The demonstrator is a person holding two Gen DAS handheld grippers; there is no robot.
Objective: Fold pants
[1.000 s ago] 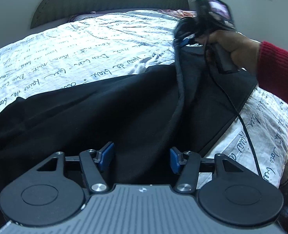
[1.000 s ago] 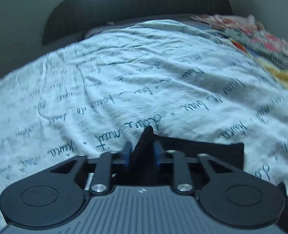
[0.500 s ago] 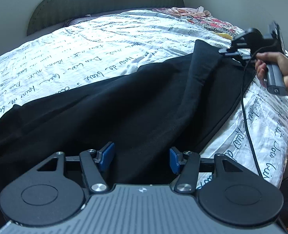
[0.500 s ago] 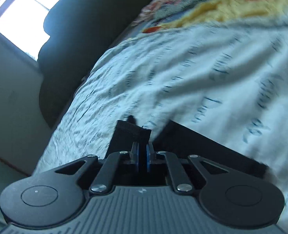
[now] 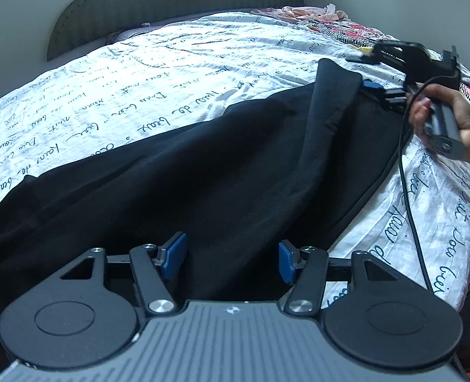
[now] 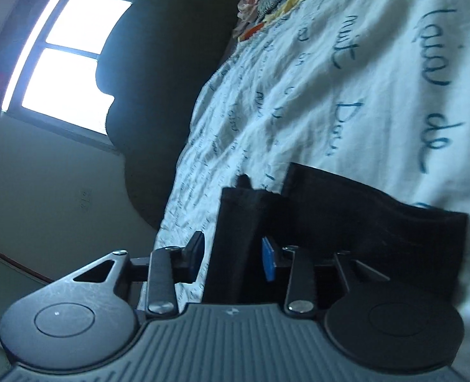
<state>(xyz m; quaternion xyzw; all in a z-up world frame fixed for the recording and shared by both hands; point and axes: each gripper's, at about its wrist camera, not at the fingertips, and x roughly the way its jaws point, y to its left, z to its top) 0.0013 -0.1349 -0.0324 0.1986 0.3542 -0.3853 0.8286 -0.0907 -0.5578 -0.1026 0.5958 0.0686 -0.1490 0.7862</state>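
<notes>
Black pants [image 5: 203, 175] lie spread across the bed, one leg folded over the other along a raised ridge that runs to the hem at far right. My left gripper [image 5: 231, 261] is open and hovers just above the near part of the pants, holding nothing. My right gripper [image 6: 233, 256] is open, tilted on its side, with the black hem [image 6: 235, 222] standing loose between its blue pads. In the left wrist view the right gripper [image 5: 391, 73] sits at the far hem, held by a hand.
A white bedsheet [image 5: 139, 95] with dark handwriting print covers the bed. A dark headboard [image 5: 171, 9] stands at the back. Colourful clothes [image 5: 330, 22] are piled at the far right corner. A black cable [image 5: 410, 197] trails over the sheet at right. A bright window [image 6: 66, 63] shows in the right wrist view.
My right gripper lowered the lifted pant leg to the bed at far right, rolled sideways and opened, releasing the hem. My left gripper stayed put and open.
</notes>
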